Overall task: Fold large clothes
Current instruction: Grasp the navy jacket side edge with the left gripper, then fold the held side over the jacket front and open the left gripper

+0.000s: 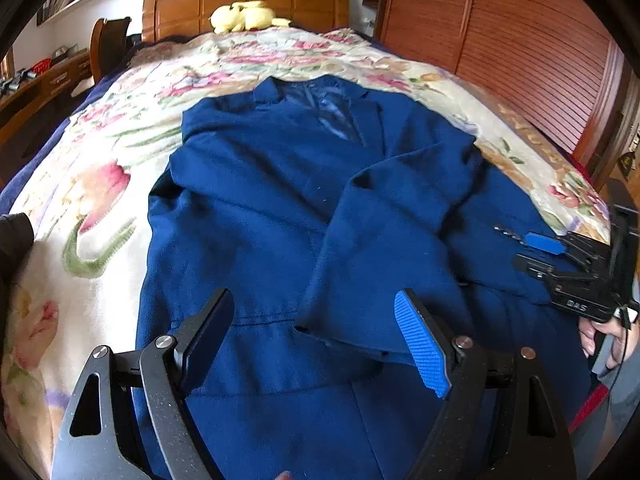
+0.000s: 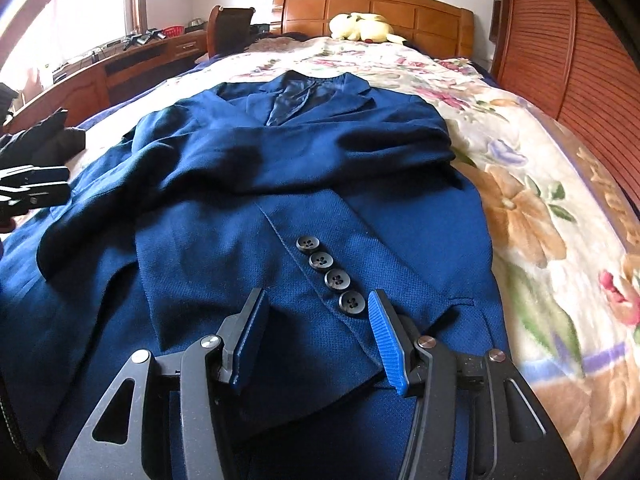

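A blue suit jacket [image 1: 248, 200] [image 2: 240, 160] lies face up on the bed, collar towards the headboard, with both sleeves folded across its front. My left gripper [image 1: 316, 340] stands wide open low over the jacket's lower half, and one sleeve cuff [image 1: 352, 312] lies between its fingers without being pinched. My right gripper [image 2: 320, 340] is half open just above the other cuff, whose row of dark buttons [image 2: 338, 280] sits between its pads; the cloth lies flat and loose. Each gripper shows in the other's view: the right gripper [image 1: 524, 250] and the left gripper [image 2: 66, 185].
The floral bedspread [image 1: 100, 152] [image 2: 540, 200] surrounds the jacket. A yellow plush toy [image 1: 244, 16] rests by the wooden headboard [image 1: 248, 0]. Slatted wooden doors [image 1: 520, 60] run along the right side, a desk [image 2: 132, 64] along the left. Dark clothing [image 2: 44, 136] lies at the bed's left edge.
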`<action>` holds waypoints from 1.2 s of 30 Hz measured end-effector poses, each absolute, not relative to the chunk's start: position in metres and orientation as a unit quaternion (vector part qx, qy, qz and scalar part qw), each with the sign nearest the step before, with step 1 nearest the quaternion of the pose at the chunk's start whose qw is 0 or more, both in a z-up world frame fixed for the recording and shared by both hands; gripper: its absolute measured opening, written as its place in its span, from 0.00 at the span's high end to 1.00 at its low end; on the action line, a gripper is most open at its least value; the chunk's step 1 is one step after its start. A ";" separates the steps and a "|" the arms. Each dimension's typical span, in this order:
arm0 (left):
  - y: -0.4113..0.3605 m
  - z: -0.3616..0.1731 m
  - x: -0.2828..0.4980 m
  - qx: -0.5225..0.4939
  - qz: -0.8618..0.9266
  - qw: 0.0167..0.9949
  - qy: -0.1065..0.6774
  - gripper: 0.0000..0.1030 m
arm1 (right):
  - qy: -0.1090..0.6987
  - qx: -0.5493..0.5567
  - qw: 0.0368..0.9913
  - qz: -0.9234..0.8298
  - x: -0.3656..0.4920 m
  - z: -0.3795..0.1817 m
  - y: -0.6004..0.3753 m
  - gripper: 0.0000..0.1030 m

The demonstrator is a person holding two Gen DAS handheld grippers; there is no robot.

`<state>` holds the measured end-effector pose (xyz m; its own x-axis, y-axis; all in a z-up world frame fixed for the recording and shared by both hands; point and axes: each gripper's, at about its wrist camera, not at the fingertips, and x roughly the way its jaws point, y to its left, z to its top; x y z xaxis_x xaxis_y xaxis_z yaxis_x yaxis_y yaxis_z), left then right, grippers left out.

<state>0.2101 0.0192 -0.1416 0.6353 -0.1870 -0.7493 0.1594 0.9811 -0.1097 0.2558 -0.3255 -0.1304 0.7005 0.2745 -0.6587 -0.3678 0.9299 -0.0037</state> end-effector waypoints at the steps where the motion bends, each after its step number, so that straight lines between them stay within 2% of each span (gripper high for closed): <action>1: 0.021 -0.144 0.215 -0.024 -0.097 0.901 0.422 0.20 | 0.345 -0.067 0.920 0.175 0.255 -0.130 -0.326 0.48; 5: 0.025 -0.150 0.221 -0.044 -0.100 0.896 0.430 0.20 | 0.343 -0.066 0.920 0.176 0.254 -0.129 -0.327 0.48; 8: 0.023 -0.151 0.222 -0.044 -0.110 0.894 0.433 0.30 | 0.341 -0.065 0.921 0.177 0.253 -0.129 -0.328 0.48; 14: 0.019 -0.157 0.219 -0.037 -0.118 0.887 0.445 0.58 | 0.340 -0.058 0.921 0.180 0.253 -0.129 -0.329 0.48; 16: 0.017 -0.159 0.217 -0.032 -0.130 0.882 0.452 0.74 | 0.340 -0.056 0.921 0.181 0.253 -0.129 -0.329 0.48; 19: 0.015 -0.155 0.215 -0.011 -0.129 0.881 0.454 0.92 | 0.340 -0.052 0.921 0.183 0.253 -0.129 -0.330 0.48; 22: 0.022 -0.137 0.217 0.002 -0.110 0.893 0.437 0.95 | 0.340 -0.053 0.921 0.181 0.252 -0.129 -0.328 0.47; 31: 0.043 -0.048 0.236 0.050 -0.072 0.921 0.378 0.96 | 0.340 -0.049 0.921 0.182 0.252 -0.130 -0.327 0.47; 36: 0.027 -0.023 0.218 0.074 -0.097 0.927 0.354 0.96 | 0.340 -0.046 0.921 0.182 0.252 -0.130 -0.327 0.47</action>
